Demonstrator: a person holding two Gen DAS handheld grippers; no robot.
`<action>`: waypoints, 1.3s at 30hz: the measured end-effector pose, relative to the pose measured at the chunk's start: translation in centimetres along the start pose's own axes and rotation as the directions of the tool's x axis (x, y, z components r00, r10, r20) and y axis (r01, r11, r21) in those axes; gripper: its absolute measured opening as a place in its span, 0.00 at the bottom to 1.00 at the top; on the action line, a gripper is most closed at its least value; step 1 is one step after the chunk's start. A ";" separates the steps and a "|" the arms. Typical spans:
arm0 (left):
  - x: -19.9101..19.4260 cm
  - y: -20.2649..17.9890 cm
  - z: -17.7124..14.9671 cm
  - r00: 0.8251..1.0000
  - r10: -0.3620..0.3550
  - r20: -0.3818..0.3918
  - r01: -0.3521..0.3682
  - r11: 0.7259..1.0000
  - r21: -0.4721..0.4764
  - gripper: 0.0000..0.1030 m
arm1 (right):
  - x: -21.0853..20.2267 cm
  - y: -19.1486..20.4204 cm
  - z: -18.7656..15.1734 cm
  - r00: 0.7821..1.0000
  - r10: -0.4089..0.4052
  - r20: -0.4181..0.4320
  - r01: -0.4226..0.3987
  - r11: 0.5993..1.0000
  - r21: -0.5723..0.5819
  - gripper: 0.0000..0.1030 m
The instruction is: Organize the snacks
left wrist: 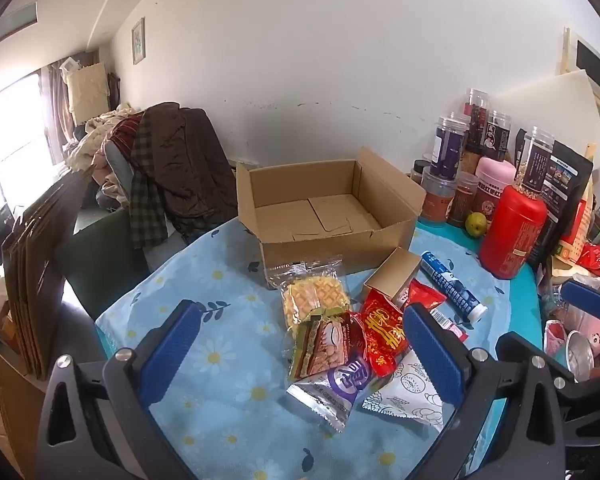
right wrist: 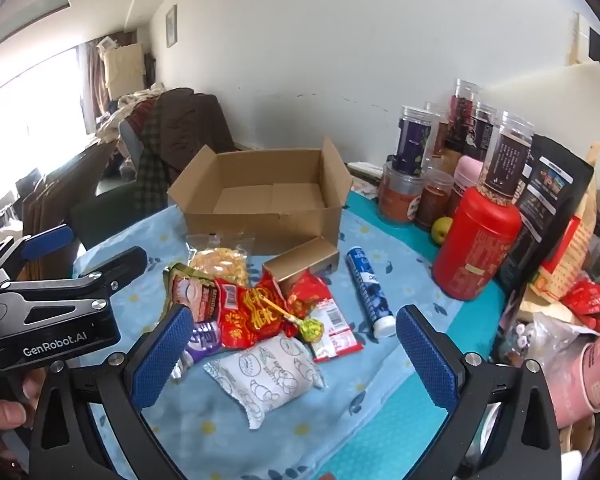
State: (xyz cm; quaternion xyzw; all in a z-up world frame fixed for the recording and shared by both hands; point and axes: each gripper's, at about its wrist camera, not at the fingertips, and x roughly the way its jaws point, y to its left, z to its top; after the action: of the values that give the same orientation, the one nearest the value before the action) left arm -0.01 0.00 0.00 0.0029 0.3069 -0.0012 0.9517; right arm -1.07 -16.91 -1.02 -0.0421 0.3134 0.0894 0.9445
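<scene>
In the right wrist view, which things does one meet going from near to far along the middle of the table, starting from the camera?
White printed packet → green lollipop → small brown box → open cardboard box, which is empty inside. The red and purple packets to the left overlap too much to place in order.

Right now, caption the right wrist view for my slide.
Open right claw above snack packets, empty cardboard box behind.

Matt corrugated cardboard box [right wrist: 260, 200], glossy plastic snack wrappers [right wrist: 252, 316], soft printed cloth tablecloth [right wrist: 220, 432], shiny red canister [right wrist: 476, 240].
</scene>
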 end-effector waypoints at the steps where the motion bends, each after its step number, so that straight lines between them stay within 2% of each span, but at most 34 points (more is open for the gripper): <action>1: 0.0 0.0 0.0 1.000 0.002 -0.002 -0.002 1.000 0.001 1.00 | 0.0 0.0 0.0 1.000 0.000 0.000 0.000 1.000 0.001 1.00; 12: -0.5 0.0 1.0 1.000 -0.002 -0.008 0.002 1.000 0.002 1.00 | 0.3 0.3 0.2 1.000 0.006 -0.005 -0.006 1.000 0.003 1.00; 18: -1.1 0.3 0.1 1.000 -0.008 0.008 0.008 1.000 0.000 1.00 | -0.1 0.5 -0.1 1.000 0.009 0.015 -0.008 1.000 -0.023 1.00; 39: -1.1 0.2 -0.2 1.000 -0.005 0.013 0.005 1.000 -0.003 1.00 | -0.4 -0.4 0.1 1.000 0.007 0.022 -0.007 1.000 0.013 1.00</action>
State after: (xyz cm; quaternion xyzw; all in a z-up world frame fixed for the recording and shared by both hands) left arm -1.07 0.20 0.49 0.0006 0.3009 -0.0030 0.9536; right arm -1.26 -17.33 -0.64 -0.0341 0.3037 0.0910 0.9478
